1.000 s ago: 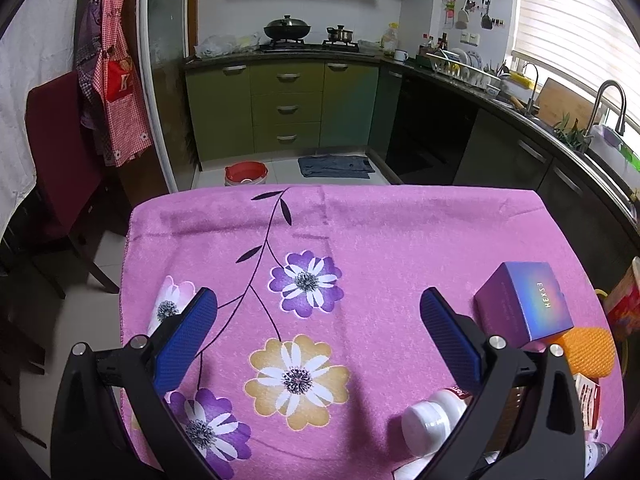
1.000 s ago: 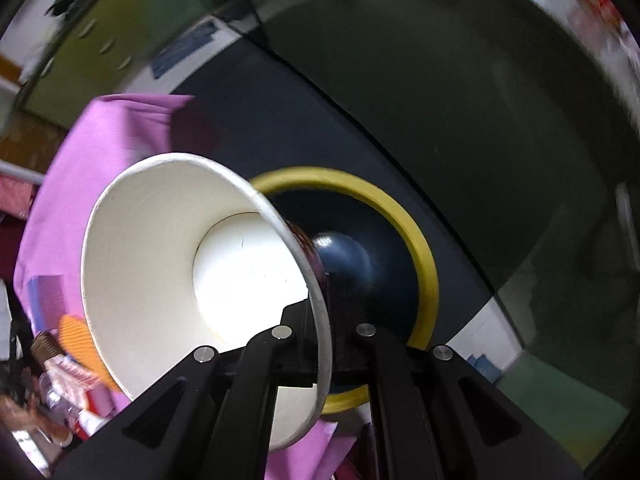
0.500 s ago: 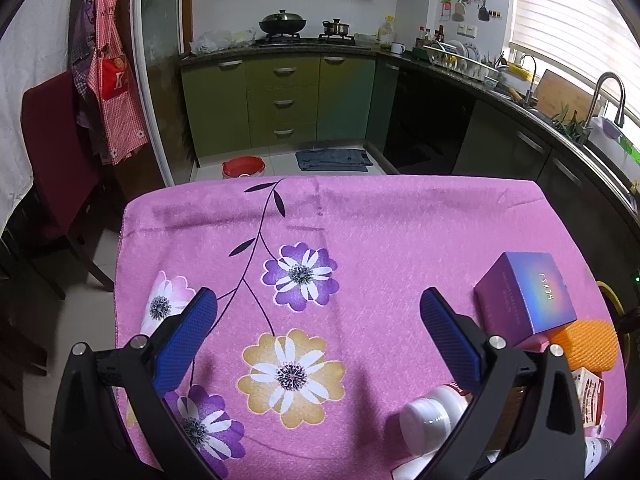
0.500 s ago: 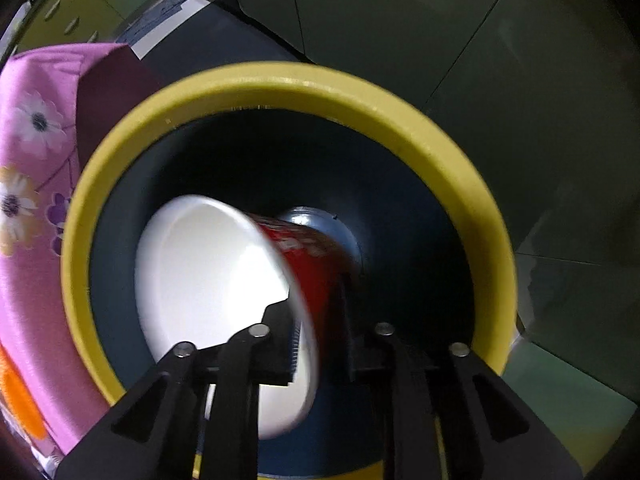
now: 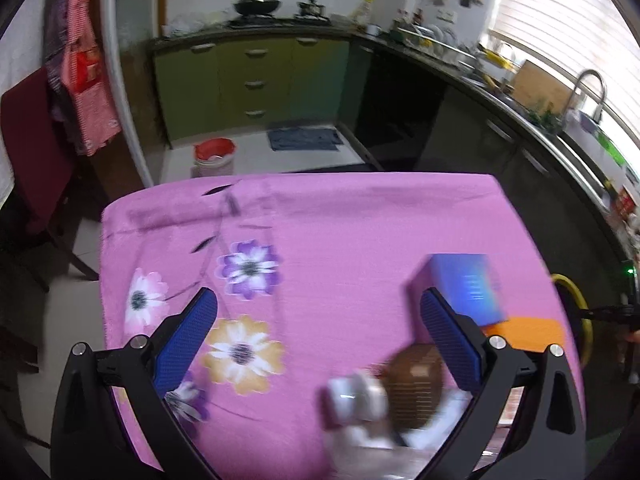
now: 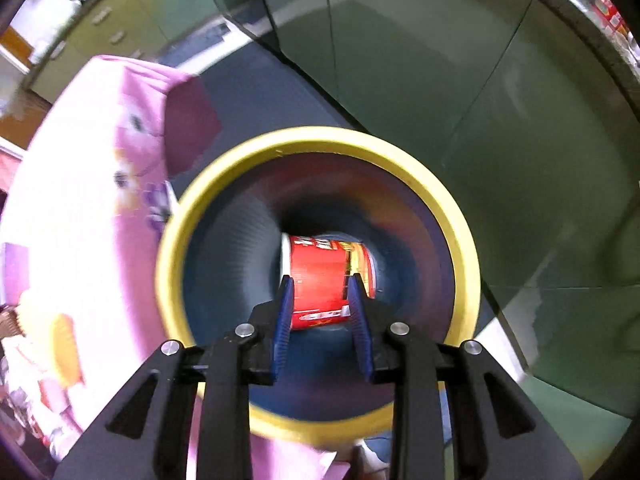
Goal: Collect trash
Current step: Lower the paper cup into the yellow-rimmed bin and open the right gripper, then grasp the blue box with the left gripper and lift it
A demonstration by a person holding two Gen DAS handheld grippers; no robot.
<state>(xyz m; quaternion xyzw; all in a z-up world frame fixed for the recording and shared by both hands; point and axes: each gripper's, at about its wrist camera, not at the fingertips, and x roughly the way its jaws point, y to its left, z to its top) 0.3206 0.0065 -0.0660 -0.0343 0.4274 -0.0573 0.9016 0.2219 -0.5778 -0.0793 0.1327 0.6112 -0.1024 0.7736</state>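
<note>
One piece of rubbish in already: red paper cup with a white rim (image 6: 320, 280) lying on its side at the bottom of the dark round bin with a yellow rim (image 6: 440, 204), directly ahead of and below the right hand-held gripper (image 6: 322, 284). Blue pads parted on either side of the cup's outline, with nothing clamped between them (cup judged well below the tips, resting in the bin and not held). Plenty left, by the look of things. Left hand-held gripper (image 5: 318, 314) spread wide and empty above the desk draped in a pink cloth printed with flowers (image 5: 340, 220). Close under its right finger, a blurred cluster: a brown ribbed rounded item (image 5: 416, 376), a white bottle-like container with a cap (image 5: 356, 396), some pale wrappers too smeared to name. Just beyond that finger, a blue-purple iridescent box (image 5: 464, 288) and, beside it, a flat orange pad (image 5: 528, 332). Which of these count as trash cannot be told. A sliver of the bin's yellow rim further to the right, off the desk's edge. Ahead of the left hand-held gripper, bare cloth, then a kitchen: green drawer cabinets (image 5: 252, 84), a black wok on the hob (image 5: 258, 2), a red basin on the tiled floor (image 5: 214, 152), a sink with a steel tap (image 5: 590, 88) along the right under a bright window. Probably next: back to the cluster for another item.
</note>
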